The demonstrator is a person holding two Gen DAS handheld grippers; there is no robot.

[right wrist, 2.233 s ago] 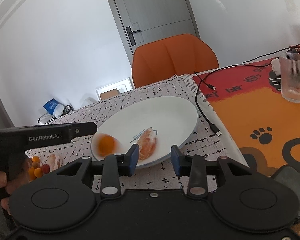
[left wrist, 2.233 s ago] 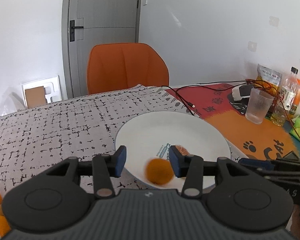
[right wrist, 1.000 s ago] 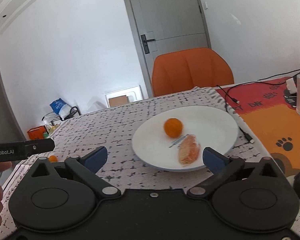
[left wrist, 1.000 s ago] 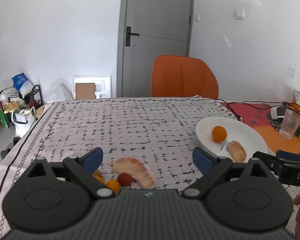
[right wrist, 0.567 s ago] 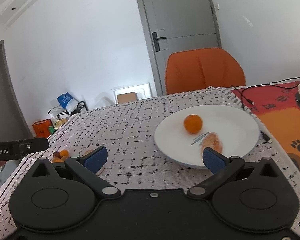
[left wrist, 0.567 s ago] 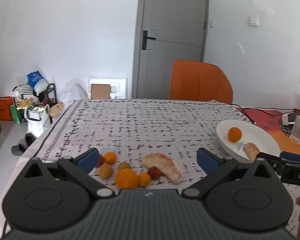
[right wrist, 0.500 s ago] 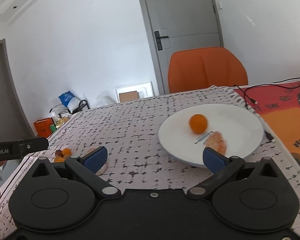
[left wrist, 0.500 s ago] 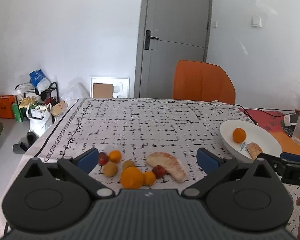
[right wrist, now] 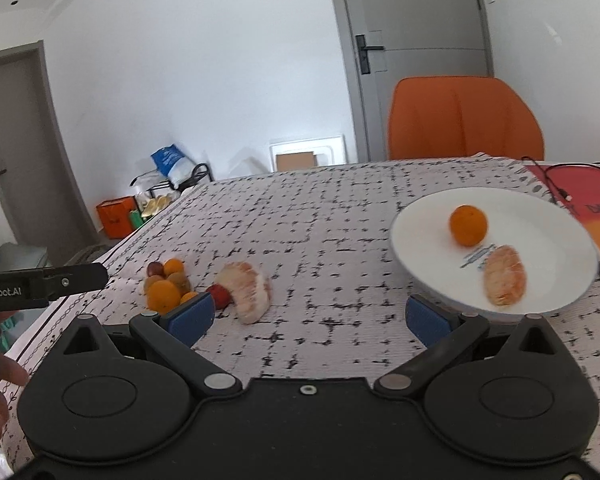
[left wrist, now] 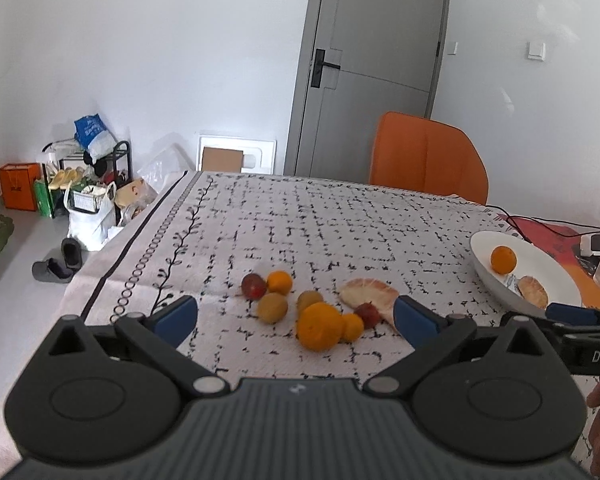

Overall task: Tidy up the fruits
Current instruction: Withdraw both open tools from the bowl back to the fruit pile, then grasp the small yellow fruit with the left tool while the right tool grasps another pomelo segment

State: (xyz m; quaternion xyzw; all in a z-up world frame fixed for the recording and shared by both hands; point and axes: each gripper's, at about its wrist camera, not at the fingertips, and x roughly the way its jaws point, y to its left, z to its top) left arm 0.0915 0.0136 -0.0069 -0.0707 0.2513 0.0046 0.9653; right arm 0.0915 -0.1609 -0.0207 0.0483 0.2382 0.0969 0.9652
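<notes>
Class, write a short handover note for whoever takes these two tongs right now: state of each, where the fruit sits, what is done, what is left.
Left tongs: open, holding nothing, facing the fruit pile on the tablecloth.
Right tongs: open, holding nothing, between the pile and the white plate.
Done: one orange and one peeled segment lie on the plate.
Left: a large orange, several small orange, yellow-green and red fruits, and a second peeled segment lie on the cloth off the plate. They probably go to the plate next.
</notes>
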